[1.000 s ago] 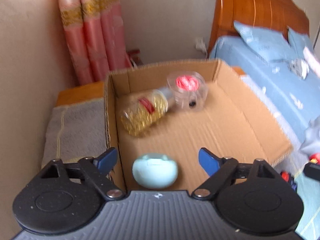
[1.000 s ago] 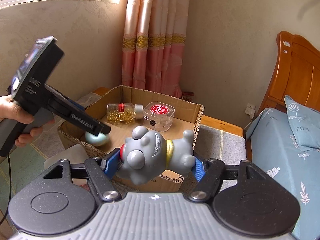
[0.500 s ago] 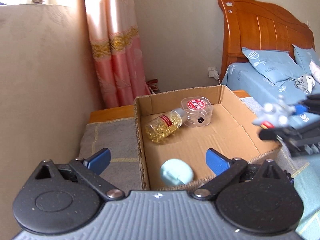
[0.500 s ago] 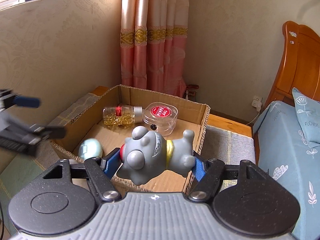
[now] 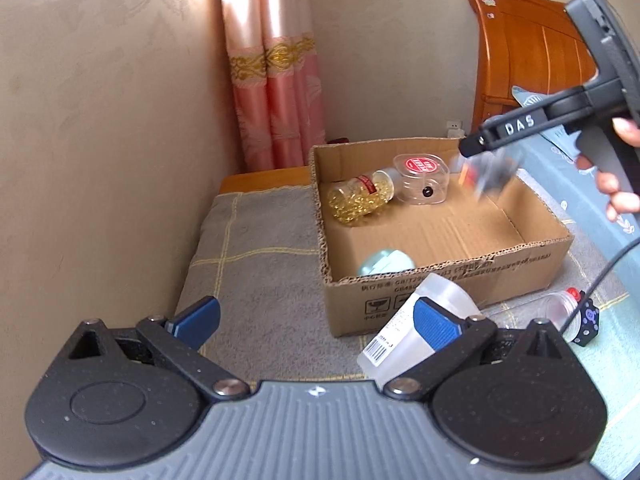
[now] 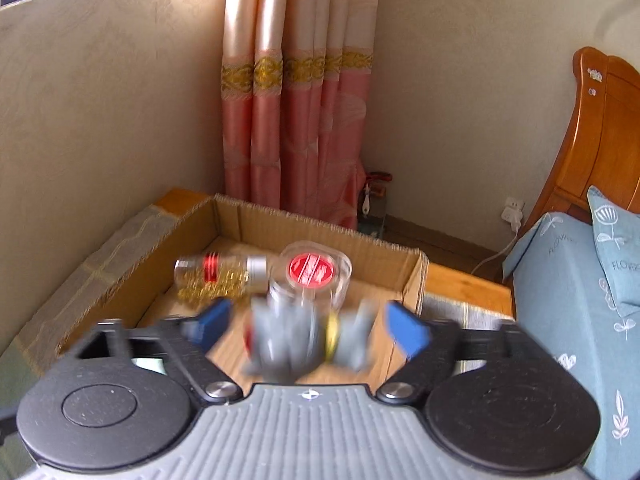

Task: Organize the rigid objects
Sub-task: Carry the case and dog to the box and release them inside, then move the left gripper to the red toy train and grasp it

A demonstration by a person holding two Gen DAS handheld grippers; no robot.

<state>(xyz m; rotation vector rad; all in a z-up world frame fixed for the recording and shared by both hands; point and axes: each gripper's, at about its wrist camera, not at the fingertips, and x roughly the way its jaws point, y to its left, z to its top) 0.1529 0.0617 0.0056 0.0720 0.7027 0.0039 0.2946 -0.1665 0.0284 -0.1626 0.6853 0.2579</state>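
Right wrist view shows the right gripper (image 6: 306, 326) with its jaws just sprung wide, the blurred grey toy (image 6: 300, 340) loose between them and dropping into the cardboard box (image 6: 416, 276) at six o'clock of the round clear case (image 6: 312, 276). Left gripper (image 5: 316, 318) has also just been opening and hangs released, nothing between its jaws. Judging by this, a drop-off is finishing; next comes the white cup (image 5: 416, 324) lying outside the box at its five o'clock.
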